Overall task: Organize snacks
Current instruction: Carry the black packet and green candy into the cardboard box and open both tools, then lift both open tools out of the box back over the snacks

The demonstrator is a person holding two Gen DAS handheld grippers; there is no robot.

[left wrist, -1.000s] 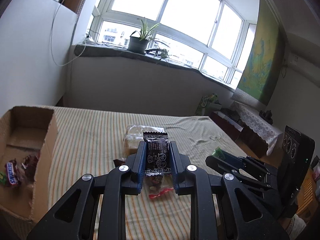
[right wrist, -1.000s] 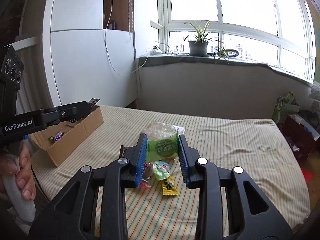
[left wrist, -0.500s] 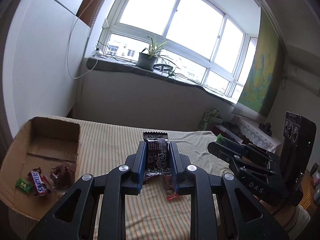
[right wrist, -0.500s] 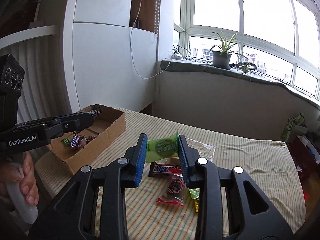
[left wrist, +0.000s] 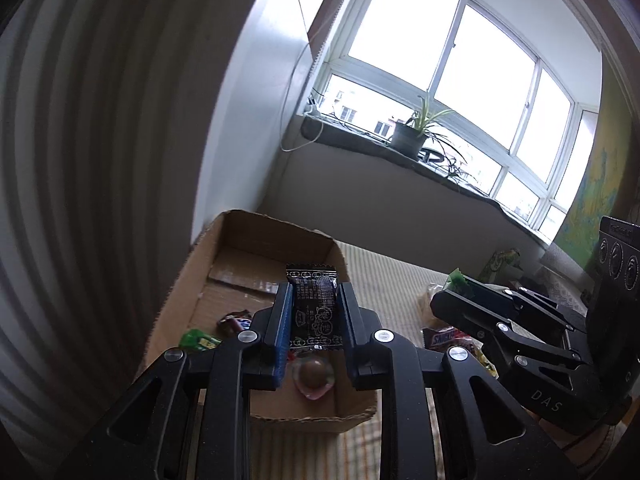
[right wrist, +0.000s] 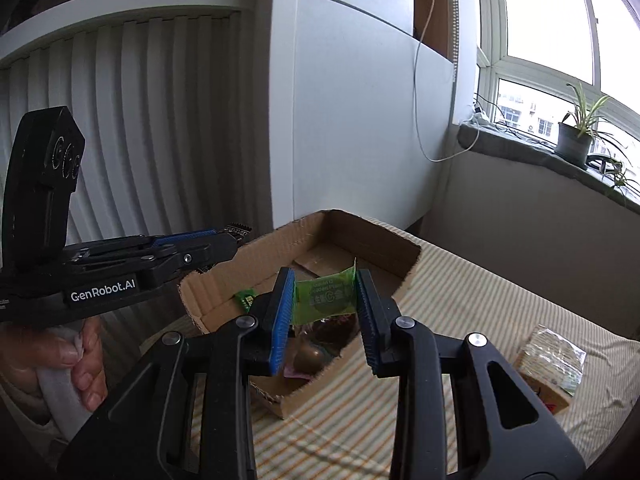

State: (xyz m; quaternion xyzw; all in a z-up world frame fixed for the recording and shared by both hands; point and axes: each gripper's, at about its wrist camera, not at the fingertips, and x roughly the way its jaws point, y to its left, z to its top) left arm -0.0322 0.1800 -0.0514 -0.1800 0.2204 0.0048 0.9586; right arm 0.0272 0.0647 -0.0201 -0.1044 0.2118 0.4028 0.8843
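Note:
My left gripper (left wrist: 313,308) is shut on a black snack packet (left wrist: 315,312) and holds it above the open cardboard box (left wrist: 188,280). My right gripper (right wrist: 324,300) is shut on a green snack packet (right wrist: 325,295) and holds it over the same box (right wrist: 372,236). Inside the box lie a small green candy (left wrist: 198,339), a Snickers bar (left wrist: 234,322) and a round jelly cup (left wrist: 313,374). The left gripper also shows at the left of the right wrist view (right wrist: 236,232).
The box sits at the left end of a striped bed (right wrist: 472,304), close to a white wardrobe (right wrist: 352,128). More snacks lie on the bed: a Snickers bar (left wrist: 442,336) and a clear bag of biscuits (right wrist: 554,356). A windowsill with a potted plant (left wrist: 408,140) lies beyond.
Both grippers have swung left from the snack pile on the bed to above the cardboard box, each still holding its packet.

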